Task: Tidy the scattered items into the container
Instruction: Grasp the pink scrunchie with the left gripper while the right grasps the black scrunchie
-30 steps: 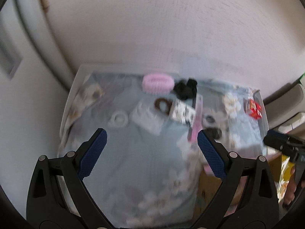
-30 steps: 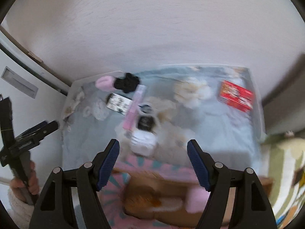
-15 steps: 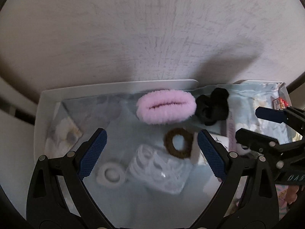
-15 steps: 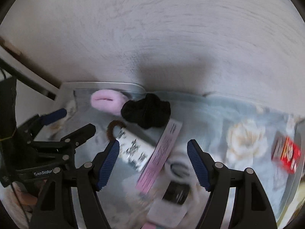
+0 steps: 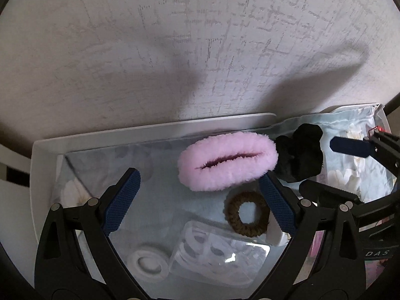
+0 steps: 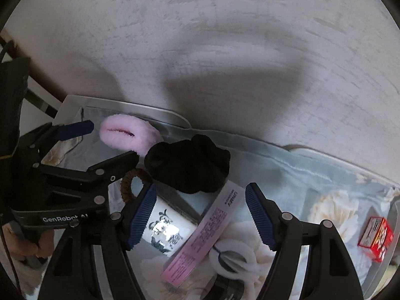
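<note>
On left gripper (image 6: 111, 141) body — "GenRobot AI"; pink box (image 6: 208, 230) print unreadable.

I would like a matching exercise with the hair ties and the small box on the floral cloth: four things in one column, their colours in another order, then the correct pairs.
Things:
1. fluffy scrunchie
2. velvet scrunchie
3. thin hair tie
4. small box

Colours:
A. brown
B. red
C. pink
D. black

Pairs: 1-C, 2-D, 3-A, 4-B
</note>
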`<state>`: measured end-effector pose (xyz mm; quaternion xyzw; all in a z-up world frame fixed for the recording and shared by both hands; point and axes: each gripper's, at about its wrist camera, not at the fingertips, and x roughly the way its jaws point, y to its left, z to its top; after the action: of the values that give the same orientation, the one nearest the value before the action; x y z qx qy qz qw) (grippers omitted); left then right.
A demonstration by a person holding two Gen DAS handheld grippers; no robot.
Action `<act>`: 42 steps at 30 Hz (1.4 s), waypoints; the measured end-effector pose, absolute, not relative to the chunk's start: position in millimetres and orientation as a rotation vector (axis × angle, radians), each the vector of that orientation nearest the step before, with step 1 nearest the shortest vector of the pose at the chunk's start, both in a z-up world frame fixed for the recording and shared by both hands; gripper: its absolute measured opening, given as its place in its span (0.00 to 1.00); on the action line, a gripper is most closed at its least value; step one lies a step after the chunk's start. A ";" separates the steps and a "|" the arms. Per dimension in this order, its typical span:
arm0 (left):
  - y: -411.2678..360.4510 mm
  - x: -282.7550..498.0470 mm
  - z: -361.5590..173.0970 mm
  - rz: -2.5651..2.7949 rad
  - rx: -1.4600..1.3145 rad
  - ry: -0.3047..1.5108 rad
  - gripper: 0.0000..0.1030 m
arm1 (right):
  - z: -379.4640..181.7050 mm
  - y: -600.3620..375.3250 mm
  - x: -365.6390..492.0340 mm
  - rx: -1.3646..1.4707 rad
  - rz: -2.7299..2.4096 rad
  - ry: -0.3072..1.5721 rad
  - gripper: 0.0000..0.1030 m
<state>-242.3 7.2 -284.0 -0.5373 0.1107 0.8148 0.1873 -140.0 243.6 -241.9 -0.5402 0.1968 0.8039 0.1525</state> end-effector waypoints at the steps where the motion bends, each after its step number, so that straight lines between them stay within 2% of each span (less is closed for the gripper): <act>1: 7.2 -243.1 -284.7 2.290 -1.508 0.311 0.93 | -242.4 243.2 -141.4 -1.549 2.317 0.551 0.68; 12: 9.2 -248.1 -291.8 2.242 -1.482 0.317 0.91 | -252.2 252.0 -136.8 -1.536 2.430 0.448 0.68; 14: 8.9 -249.1 -294.8 2.217 -1.495 0.294 0.82 | -254.3 253.0 -135.6 -1.536 2.441 0.426 0.68; 17: 9.9 -252.1 -297.7 2.197 -1.520 0.275 0.74 | -256.2 252.8 -135.6 -1.532 2.449 0.386 0.67; 23: 19.7 -255.9 -299.4 2.210 -1.542 0.361 0.74 | -264.2 256.0 -137.4 -1.562 2.449 0.361 0.50; 25: 21.8 -256.8 -298.2 2.212 -1.541 0.369 0.74 | -268.5 257.5 -137.1 -1.584 2.442 0.357 0.34; 26: 22.2 -257.3 -297.6 2.211 -1.539 0.368 0.74 | -269.3 257.8 -136.6 -1.587 2.441 0.354 0.33; 27: 22.4 -257.8 -296.1 2.207 -1.533 0.361 0.72 | -269.2 258.1 -135.7 -1.582 2.444 0.344 0.31; 29: 22.8 -257.6 -291.0 2.209 -1.516 0.346 0.46 | -268.9 261.0 -133.5 -1.586 2.451 0.355 0.28; 31: 24.1 -258.2 -288.2 2.214 -1.520 0.351 0.39 | -268.1 265.2 -131.6 -1.593 2.447 0.374 0.22; 32: 24.5 -259.0 -287.4 2.213 -1.525 0.349 0.30 | -267.6 267.4 -130.7 -1.596 2.441 0.381 0.21; 35: 22.0 -261.3 -285.0 2.217 -1.527 0.323 0.22 | -265.9 276.5 -126.3 -1.594 2.423 0.400 0.16; 42: 19.3 -262.9 -276.2 2.215 -1.511 0.284 0.20 | -264.6 291.2 -115.5 -1.586 2.390 0.380 0.13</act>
<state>-262.9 19.3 -276.2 -0.5464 0.1027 0.8014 0.2208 -115.5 291.2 -264.6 -0.5440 0.1305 0.8196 0.1235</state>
